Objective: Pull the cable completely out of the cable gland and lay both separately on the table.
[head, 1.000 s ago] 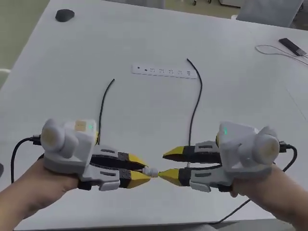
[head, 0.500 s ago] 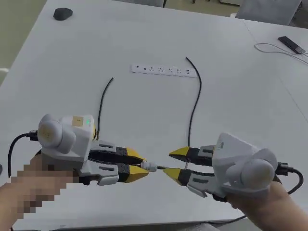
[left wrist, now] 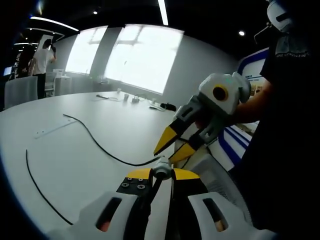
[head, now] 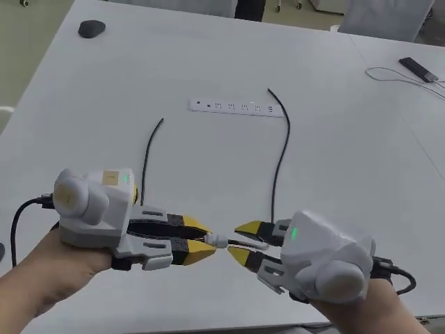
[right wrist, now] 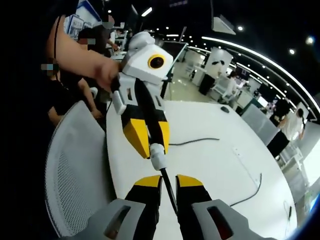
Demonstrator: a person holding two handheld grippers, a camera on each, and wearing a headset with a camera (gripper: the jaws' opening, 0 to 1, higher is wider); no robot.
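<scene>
My left gripper (head: 211, 243) is shut on a small white cable gland (head: 217, 241), holding it just above the table's near edge. A black cable (head: 281, 156) leaves the gland to the right, passes between the jaws of my right gripper (head: 235, 241) and runs away across the table. Those jaws stand open around the cable without pinching it. In the right gripper view the cable (right wrist: 168, 186) runs up between my jaws to the gland (right wrist: 157, 152) in the left gripper (right wrist: 155, 150). In the left gripper view the gland (left wrist: 161, 169) sits between my jaws, with the right gripper (left wrist: 165, 156) just beyond.
A second black cable (head: 148, 149) lies loose at the left. A white power strip (head: 236, 106) lies at mid-table, a dark mouse (head: 92, 28) at the far left, a dark device with a white lead (head: 419, 67) at the far right. A mesh chair (right wrist: 75, 180) stands below the table edge.
My right gripper has dropped lower and turned, backing slightly off the gland, so a short stretch of cable now shows between gland and jaws. The left gripper has kept its hold.
</scene>
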